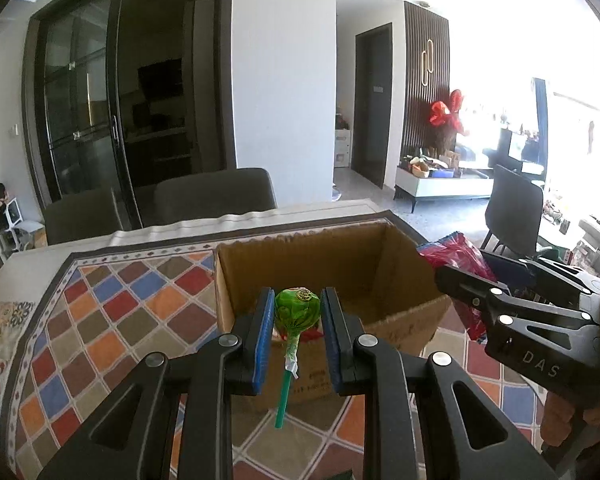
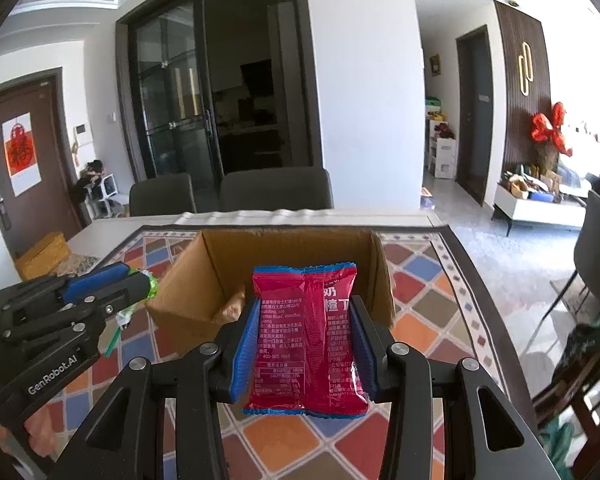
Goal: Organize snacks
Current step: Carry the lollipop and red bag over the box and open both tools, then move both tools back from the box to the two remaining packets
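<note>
Two snacks are in hand, both short of the open cardboard box [image 2: 288, 256] on the patterned tablecloth [image 1: 112, 312]. We find the left gripper [image 1: 296, 316] closed lightly around a green lollipop [image 1: 297, 305], stick hanging down, and the right gripper [image 2: 305, 334] clamped on a red snack packet [image 2: 306, 336]. We advise carrying each past the near rim, lowering inside, then releasing, one side at a time to avoid contact.
</note>
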{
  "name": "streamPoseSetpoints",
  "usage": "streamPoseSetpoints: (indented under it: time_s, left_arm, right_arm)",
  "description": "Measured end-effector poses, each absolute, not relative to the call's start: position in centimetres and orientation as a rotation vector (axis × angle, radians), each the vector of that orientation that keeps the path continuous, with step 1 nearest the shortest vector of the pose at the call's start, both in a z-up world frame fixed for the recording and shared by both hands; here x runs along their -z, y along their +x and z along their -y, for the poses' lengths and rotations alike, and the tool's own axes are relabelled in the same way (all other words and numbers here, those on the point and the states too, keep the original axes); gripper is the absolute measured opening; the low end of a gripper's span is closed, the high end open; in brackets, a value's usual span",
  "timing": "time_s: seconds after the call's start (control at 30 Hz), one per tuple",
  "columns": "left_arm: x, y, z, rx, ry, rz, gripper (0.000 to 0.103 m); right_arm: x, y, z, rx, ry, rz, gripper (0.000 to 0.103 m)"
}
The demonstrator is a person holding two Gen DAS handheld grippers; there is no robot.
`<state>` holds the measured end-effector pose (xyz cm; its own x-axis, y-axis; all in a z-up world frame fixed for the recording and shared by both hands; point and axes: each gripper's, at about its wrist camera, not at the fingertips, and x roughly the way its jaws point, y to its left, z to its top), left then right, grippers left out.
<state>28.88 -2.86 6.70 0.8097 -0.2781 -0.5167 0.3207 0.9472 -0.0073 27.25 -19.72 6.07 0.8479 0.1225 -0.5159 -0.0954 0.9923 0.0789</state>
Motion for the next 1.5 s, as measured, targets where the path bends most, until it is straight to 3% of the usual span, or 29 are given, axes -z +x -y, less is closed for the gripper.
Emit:
streamPoseSetpoints:
  time_s: [0.33, 0.77, 0.83, 0.9, 1.5]
  left_arm:
    - [-8.1, 33.2, 2.8, 0.313, 0.078, -0.533, 0.024]
    - [-6.0, 38.0, 3.3, 0.329, 0.043, -0.631, 0.026]
    - [-6.0, 37.8, 3.4, 0.310, 0.060, -0.621, 0.038]
    - [-6.2, 37.3, 3.4, 0.289, 0.070, -0.610, 0.043]
    - [-5.0, 27.7, 2.5, 0.240, 0.099, -0.613, 0.050]
  right_arm:
    - [-7.4, 31.5, 19.4, -0.145, 0.055, -0.576, 0.044]
    - [-5.8, 36.7, 19.5, -0.168, 0.063, -0.676, 0.044]
    - [-5.4, 37.0, 19.6, -0.156, 0.061, -0.680, 0.048]
    - [-5.1, 37.1, 19.7, -0.146, 0.065, -0.683, 0.057]
    - [-5.3, 28.7, 19.0, -0.229, 0.004, -0.618, 0.057]
